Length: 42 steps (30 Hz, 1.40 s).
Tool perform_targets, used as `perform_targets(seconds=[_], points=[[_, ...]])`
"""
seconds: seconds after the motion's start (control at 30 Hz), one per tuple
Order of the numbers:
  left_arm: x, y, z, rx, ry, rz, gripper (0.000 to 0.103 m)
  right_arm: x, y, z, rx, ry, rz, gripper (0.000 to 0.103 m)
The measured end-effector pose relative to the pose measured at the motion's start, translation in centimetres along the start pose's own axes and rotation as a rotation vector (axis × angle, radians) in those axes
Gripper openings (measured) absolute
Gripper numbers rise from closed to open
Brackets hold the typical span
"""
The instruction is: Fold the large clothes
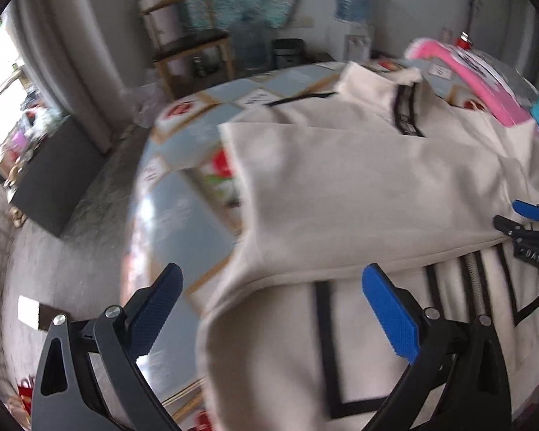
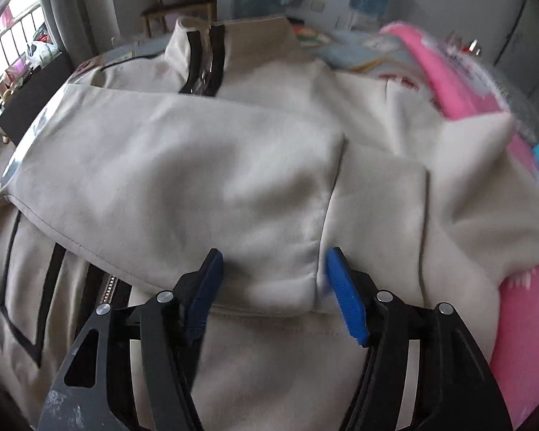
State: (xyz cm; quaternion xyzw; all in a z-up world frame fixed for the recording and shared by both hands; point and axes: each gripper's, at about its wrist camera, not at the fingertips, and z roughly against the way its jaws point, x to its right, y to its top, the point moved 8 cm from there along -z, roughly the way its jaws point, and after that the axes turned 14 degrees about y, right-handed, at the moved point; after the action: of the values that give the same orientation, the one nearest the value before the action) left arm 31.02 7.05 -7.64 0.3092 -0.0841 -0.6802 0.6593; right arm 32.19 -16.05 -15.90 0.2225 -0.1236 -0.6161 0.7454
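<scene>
Cream fleece zip jacket with black trim (image 2: 197,179) lies spread on tiled-pattern tabletop (image 1: 183,215), collar far. One sleeve already folded across chest; body folds appear left. Left tongs (image 1: 269,309) spread, empty. Right tongs (image 2: 273,287) spread over sleeve cuff, not pinching.

L gripper (image 1: 271,309): black arms w/ triangular cutouts, silver pivot screws, blue ribbed pads.
R gripper (image 2: 273,287): same build; grey scuffs on arm at 7 o'clock.
</scene>
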Motion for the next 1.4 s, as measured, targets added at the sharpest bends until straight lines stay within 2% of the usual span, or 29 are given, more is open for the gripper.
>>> perform_targets(seconds=[0.07,0.2,0.4,0.53,0.7,0.77,0.93,1.1,1.4], points=[[2.2,1.0,-0.3,0.002,-0.013,-0.033,0.098,-0.1,0.4,1.0,0.033,0.026,-0.025,0.06],[5.0,2.3,-1.3,-0.006,-0.04,-0.054,0.098,0.0,1.2,2.1,0.082,-0.01,-0.025,0.067],[8.2,2.5,-3.6,-0.061,-0.058,-0.056,0.098,1.4,0.7,0.6,0.056,-0.038,-0.063,0.072],[9.6,1.7,-4.8,-0.078,-0.041,-0.089,0.098,1.6,-0.1,-0.2,0.05,-0.045,-0.066,0.075],[9.7,1.4,-5.1,-0.069,-0.061,-0.069,0.098,1.4,0.0,0.7,0.082,-0.058,-0.067,0.078],[9.5,1.3,-5.4,-0.083,-0.086,-0.047,0.098,1.5,0.2,1.0,0.099,-0.066,-0.071,0.084],[9.4,1.0,-5.5,-0.066,-0.098,-0.015,0.099,2.0,-0.1,-0.4,0.063,-0.092,-0.075,0.085],[9.3,0.9,-5.5,-0.072,-0.098,-0.013,0.099,2.5,-0.3,-0.4,0.074,-0.108,-0.102,0.096],[9.3,1.0,-5.5,-0.082,-0.107,-0.022,0.099,2.9,-0.3,-0.6,0.058,-0.069,-0.136,0.096]])
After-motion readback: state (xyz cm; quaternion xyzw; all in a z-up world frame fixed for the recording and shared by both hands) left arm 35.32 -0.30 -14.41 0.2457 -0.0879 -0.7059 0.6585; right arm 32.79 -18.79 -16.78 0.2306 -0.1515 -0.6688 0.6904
